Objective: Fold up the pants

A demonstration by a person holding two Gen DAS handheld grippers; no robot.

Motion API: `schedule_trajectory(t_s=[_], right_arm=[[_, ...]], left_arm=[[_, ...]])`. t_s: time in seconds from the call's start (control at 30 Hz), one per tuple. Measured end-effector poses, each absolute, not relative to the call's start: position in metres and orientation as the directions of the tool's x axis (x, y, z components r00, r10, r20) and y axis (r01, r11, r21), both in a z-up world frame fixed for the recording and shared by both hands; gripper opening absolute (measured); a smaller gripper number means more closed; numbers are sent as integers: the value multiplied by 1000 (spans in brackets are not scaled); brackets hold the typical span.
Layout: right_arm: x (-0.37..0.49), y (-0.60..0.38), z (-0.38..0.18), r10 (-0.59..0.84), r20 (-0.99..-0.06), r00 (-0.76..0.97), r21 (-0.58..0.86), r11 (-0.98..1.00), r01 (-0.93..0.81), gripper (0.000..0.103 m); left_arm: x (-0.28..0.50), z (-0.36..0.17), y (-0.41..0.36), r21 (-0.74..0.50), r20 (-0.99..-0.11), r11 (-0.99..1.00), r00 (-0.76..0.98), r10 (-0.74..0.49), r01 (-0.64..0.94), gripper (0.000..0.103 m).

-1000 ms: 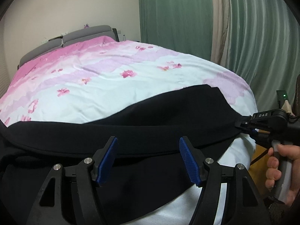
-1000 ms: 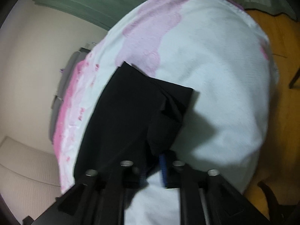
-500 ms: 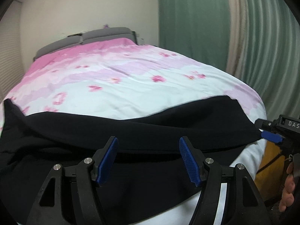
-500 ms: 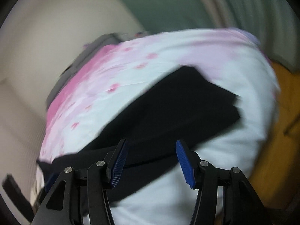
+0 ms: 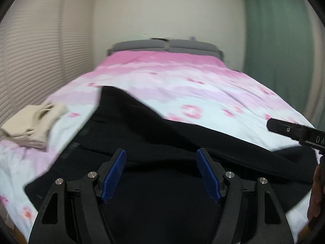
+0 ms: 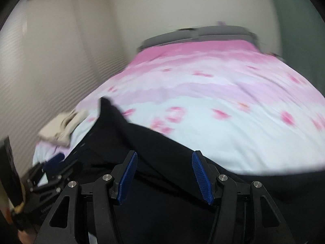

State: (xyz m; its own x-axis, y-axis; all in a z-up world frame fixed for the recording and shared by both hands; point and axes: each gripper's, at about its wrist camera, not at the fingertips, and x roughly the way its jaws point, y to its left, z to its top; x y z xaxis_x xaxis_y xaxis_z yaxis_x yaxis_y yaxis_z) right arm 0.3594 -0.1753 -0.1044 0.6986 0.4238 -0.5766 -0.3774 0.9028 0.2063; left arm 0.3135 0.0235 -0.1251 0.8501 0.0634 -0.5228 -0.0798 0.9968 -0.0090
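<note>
Black pants (image 5: 158, 142) lie across the near end of the bed, folded lengthwise, with one end reaching away at the left. They also show in the right wrist view (image 6: 162, 162). My left gripper (image 5: 161, 174) is open and empty, just above the black cloth. My right gripper (image 6: 163, 175) is open and empty too, above the pants further right. The right gripper's body shows at the right edge of the left wrist view (image 5: 294, 131). The left gripper shows at the lower left of the right wrist view (image 6: 46, 174).
The bed has a pink and white flowered cover (image 5: 182, 85) and a grey headboard (image 5: 162, 45). A folded beige garment (image 5: 32, 126) lies on the left side of the bed. Slatted blinds (image 5: 30, 61) stand on the left, a green curtain (image 5: 280, 40) on the right.
My right gripper has let go of the pants' end and opened. Both grippers have swung left, so the views now face the headboard and the pants' left part.
</note>
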Motion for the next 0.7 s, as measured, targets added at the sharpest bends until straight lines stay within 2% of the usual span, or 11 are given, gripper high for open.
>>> schedule_trajectory(t_s=[0.27, 0.47, 0.67, 0.7], right_arm=[[470, -17, -112, 527, -675, 516, 94, 755, -649, 58], [541, 58, -131, 469, -762, 446, 45, 725, -687, 58], [575, 108, -157, 331, -825, 457, -88, 724, -684, 57], [578, 111, -159, 313, -827, 467, -105, 731, -674, 48]], left_arm=[[361, -127, 140, -36, -528, 974, 832, 172, -225, 76], [395, -135, 187, -48, -528, 965, 826, 196, -259, 76], [420, -148, 212, -69, -551, 961, 814, 187, -267, 76], [421, -150, 215, -69, -553, 960, 811, 188, -270, 76]])
